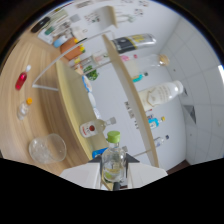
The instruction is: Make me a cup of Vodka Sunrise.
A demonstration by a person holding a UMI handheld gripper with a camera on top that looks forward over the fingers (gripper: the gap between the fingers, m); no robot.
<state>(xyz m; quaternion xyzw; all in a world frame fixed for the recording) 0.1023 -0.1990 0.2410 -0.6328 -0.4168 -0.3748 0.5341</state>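
Gripping a clear green-capped bottle, the hand-held gripper has both fingers clamped on its body; its long axis runs straight ahead, glass bowl on the bench alongside.

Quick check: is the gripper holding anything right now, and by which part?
Yes. The gripper is shut on a clear bottle with a green cap, its two fingers pressing the lower body from either side; the cap and neck stick out beyond the fingertips.

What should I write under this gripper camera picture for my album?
Gripper holding a green-capped clear bottle beside wooden shelves of drinks bottles.
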